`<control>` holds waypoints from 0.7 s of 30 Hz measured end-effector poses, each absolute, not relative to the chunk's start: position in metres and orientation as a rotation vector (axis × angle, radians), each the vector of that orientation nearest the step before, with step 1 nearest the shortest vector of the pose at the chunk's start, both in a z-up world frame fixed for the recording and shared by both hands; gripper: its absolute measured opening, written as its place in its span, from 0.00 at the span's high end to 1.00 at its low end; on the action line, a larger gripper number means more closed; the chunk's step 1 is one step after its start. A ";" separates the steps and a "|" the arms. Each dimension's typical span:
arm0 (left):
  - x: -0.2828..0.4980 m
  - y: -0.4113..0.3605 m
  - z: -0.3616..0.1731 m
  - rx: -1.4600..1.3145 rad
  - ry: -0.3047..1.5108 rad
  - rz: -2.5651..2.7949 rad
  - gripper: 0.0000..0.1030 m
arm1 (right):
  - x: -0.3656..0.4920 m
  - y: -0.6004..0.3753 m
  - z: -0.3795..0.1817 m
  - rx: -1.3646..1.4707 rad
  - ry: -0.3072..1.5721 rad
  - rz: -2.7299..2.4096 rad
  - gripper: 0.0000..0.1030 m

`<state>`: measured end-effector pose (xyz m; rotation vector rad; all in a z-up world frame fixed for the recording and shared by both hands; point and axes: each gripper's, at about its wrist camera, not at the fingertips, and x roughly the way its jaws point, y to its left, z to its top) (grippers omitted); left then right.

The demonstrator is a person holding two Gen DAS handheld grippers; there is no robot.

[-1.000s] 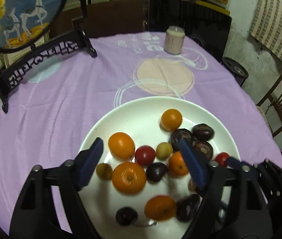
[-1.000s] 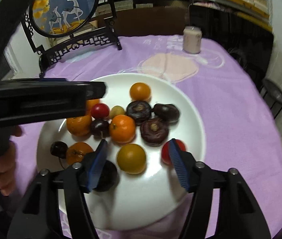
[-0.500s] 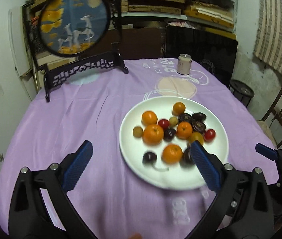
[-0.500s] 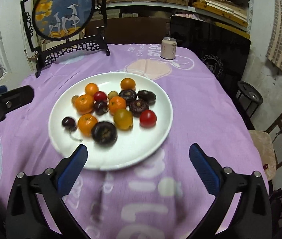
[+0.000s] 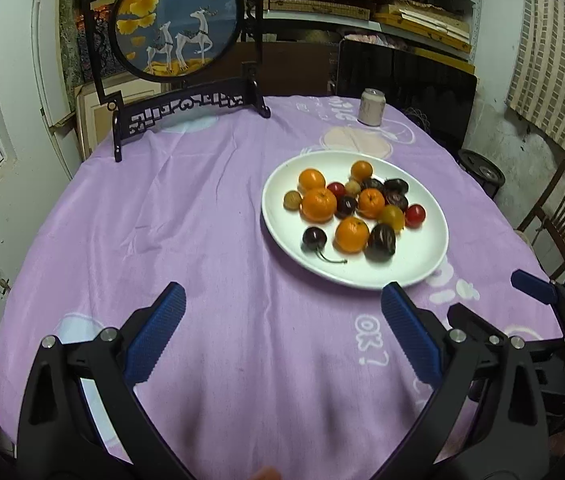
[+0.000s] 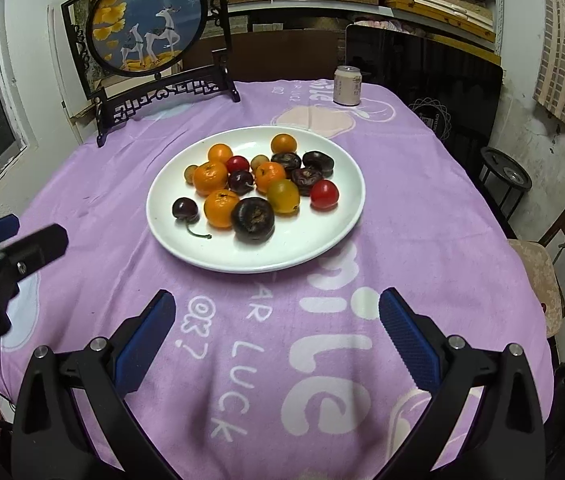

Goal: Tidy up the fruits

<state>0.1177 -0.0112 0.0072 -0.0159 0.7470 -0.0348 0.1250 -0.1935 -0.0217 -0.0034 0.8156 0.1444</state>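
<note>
Purple tablecloth [image 5: 202,220] under both grippers, angled downward, jaws apart, empty.

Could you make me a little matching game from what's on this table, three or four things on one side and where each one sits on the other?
Things:
1. can
2. round deer picture on its stand
3. cherry with a stem
4. red tomato

Places:
A. left side of the white plate
B. far left of the table
C. right side of the plate
D. far edge, beyond the plate

Pairs: 1-D, 2-B, 3-A, 4-C
</note>
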 end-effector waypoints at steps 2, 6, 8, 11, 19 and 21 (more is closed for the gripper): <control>0.116 -0.011 0.007 -0.013 0.746 -0.039 0.03 | 0.123 -0.191 -0.021 -0.010 0.813 0.147 0.01; 0.114 -0.012 0.008 -0.008 0.740 -0.041 0.03 | 0.122 -0.189 -0.021 -0.017 0.816 0.147 0.01; 0.113 -0.012 0.008 -0.009 0.741 -0.043 0.03 | 0.122 -0.189 -0.021 -0.015 0.816 0.145 0.01; 0.113 -0.012 0.008 -0.010 0.742 -0.043 0.03 | 0.122 -0.189 -0.021 -0.014 0.816 0.146 0.01; 0.113 -0.012 0.009 -0.013 0.737 -0.037 0.03 | 0.122 -0.189 -0.021 -0.011 0.816 0.147 0.01; 0.113 -0.012 0.010 -0.010 0.733 -0.035 0.03 | 0.122 -0.190 -0.021 -0.008 0.816 0.145 0.01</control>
